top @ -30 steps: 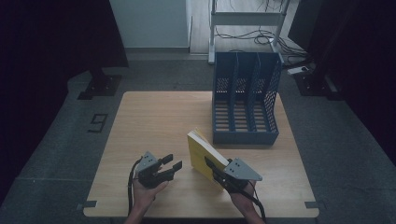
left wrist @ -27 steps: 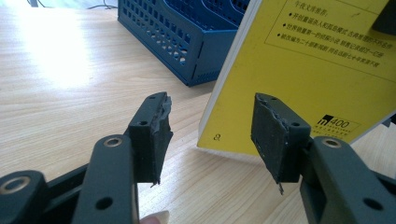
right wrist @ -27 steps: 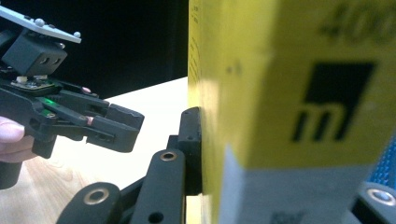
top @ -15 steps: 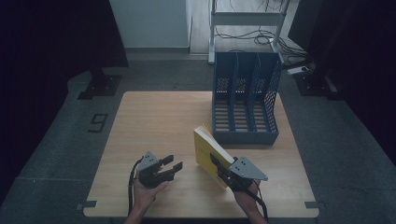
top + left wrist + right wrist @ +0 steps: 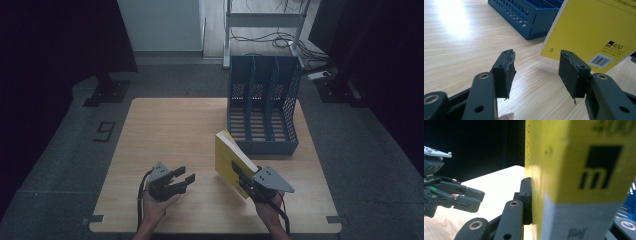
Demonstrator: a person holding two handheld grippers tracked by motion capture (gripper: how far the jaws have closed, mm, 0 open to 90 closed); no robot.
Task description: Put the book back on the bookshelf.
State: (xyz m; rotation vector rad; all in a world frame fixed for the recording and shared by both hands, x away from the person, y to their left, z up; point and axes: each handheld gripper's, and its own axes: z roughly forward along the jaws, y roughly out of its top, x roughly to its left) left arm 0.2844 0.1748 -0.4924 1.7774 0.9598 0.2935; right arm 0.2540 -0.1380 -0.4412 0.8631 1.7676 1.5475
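Right gripper (image 5: 243, 176) clamps the yellow book (image 5: 229, 157), held tilted on edge above the desk (image 5: 165, 125), just in front of the blue 3-slot file rack (image 5: 264, 110). Left gripper (image 5: 184, 181) has jaws apart, nothing between them, low over the desk, pointing toward the book.

Book (image 5: 229, 159): yellow cover w/ black logo block, white barcode label, pale page edges. File rack (image 5: 264, 106) behind book: blue, perforated sides, slatted base. Table (image 5: 165, 130) under both: light wood grain. Grippers left (image 5: 183, 180) & right (image 5: 239, 172) of book: black jaws, grey top plates.
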